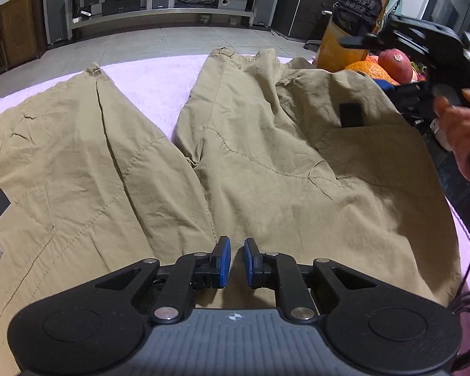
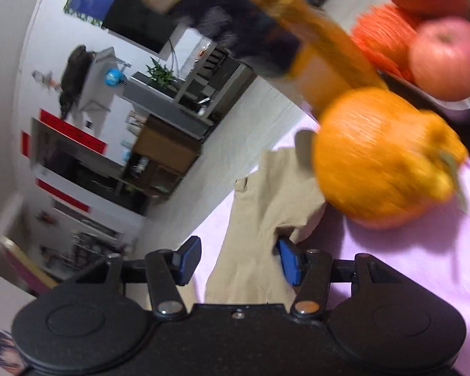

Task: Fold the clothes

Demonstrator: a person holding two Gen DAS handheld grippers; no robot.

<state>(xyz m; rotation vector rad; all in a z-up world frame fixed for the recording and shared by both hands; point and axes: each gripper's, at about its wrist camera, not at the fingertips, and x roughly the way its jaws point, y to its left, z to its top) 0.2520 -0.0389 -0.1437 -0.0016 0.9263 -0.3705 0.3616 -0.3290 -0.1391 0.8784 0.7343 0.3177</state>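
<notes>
Over the khaki trousers (image 1: 266,163), the left gripper (image 1: 237,261) stands narrowly open, seemingly gripping no cloth.

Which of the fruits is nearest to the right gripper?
The big orange, lying alone on the pink cloth; the apples sit farther back.

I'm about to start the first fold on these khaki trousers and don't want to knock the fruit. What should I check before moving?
1. Trousers spread on the pink cloth: ok, both legs lie apart, wrinkled.
2. Left gripper gripping fabric: not ok, narrow gap between its pads, nothing in it.
3. Right gripper gripping fabric: not ok, jaws apart; fabric lies between them, unpinched.
4. Orange clear of the right gripper: cannot tell, close ahead and blurred.
5. Apples clear of the trousers: ok, they sit in a tray.
6. Bottle clear of the trousers: cannot tell, it stands by their far edge.
</notes>
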